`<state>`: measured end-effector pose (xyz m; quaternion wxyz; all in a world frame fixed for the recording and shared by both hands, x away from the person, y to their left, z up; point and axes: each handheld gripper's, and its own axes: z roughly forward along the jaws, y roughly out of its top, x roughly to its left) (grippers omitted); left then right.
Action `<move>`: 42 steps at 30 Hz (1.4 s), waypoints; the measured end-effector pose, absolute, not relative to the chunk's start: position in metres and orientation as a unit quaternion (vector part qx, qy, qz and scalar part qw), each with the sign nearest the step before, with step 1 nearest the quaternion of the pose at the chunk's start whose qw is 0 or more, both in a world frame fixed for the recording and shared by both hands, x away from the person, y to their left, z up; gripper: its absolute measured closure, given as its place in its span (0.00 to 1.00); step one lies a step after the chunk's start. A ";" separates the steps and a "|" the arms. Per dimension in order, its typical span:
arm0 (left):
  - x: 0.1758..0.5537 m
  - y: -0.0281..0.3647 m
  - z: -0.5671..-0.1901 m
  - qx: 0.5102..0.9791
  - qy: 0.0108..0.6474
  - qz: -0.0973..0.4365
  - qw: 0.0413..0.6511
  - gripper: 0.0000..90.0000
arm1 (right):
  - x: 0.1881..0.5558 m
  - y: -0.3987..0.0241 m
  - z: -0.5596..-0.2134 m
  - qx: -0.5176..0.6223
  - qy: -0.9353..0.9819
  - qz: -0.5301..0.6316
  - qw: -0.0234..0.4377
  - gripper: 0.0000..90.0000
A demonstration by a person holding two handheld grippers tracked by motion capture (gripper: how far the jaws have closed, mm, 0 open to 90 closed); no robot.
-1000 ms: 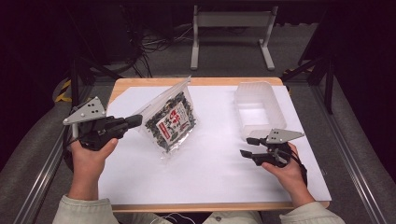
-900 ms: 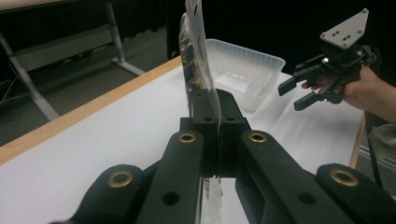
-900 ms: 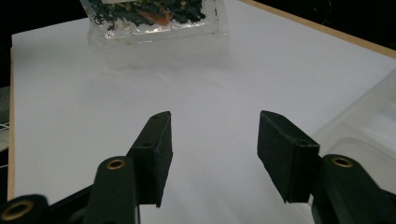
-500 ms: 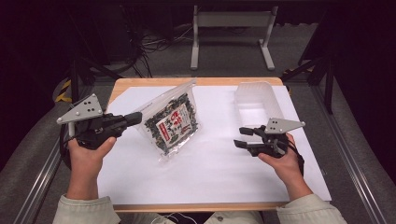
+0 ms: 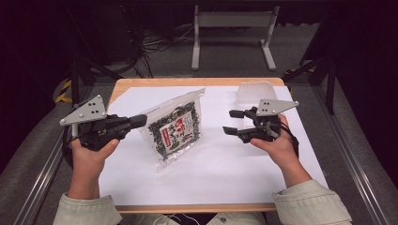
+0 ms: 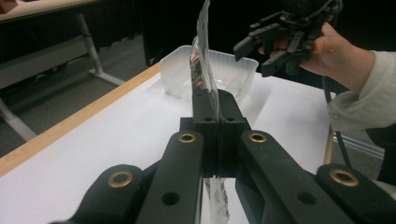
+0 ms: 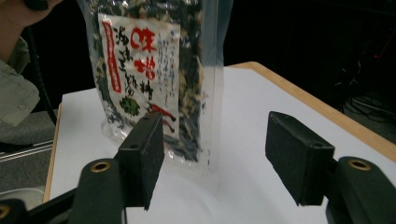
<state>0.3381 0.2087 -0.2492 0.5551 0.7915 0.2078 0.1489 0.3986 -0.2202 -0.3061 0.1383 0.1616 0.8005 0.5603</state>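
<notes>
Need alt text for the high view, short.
The left gripper is shut on the edge of a clear bag of dried greens, standing it on a white-covered table. The right gripper hangs open beside it, with a clear plastic tub behind.

The room is dim with dark walls. Grey carpet floor (image 5: 225, 58) carries tangled cables (image 5: 155, 44) and a white metal stand (image 5: 232, 21) beyond the wooden-edged surface (image 5: 187, 82), which is covered in white; metal rails (image 5: 349, 154) flank it.

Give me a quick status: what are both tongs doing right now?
Left tongs shut on the seaweed bag, holding it upright. Right tongs open, just widened, nothing between them. Clear tub behind, nothing in the way.
</notes>
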 end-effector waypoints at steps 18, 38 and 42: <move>0.335 0.201 -0.244 0.783 0.167 0.128 0.586 1.00 | 0.419 -0.184 -0.290 0.092 0.783 0.607 0.099 0.34; 0.337 0.188 -0.249 0.778 0.145 0.119 0.600 1.00 | 0.430 -0.154 -0.299 0.049 0.789 0.611 0.043 0.32; 0.337 0.190 -0.250 0.773 0.144 0.125 0.606 1.00 | 0.429 -0.151 -0.301 0.035 0.790 0.612 0.025 0.39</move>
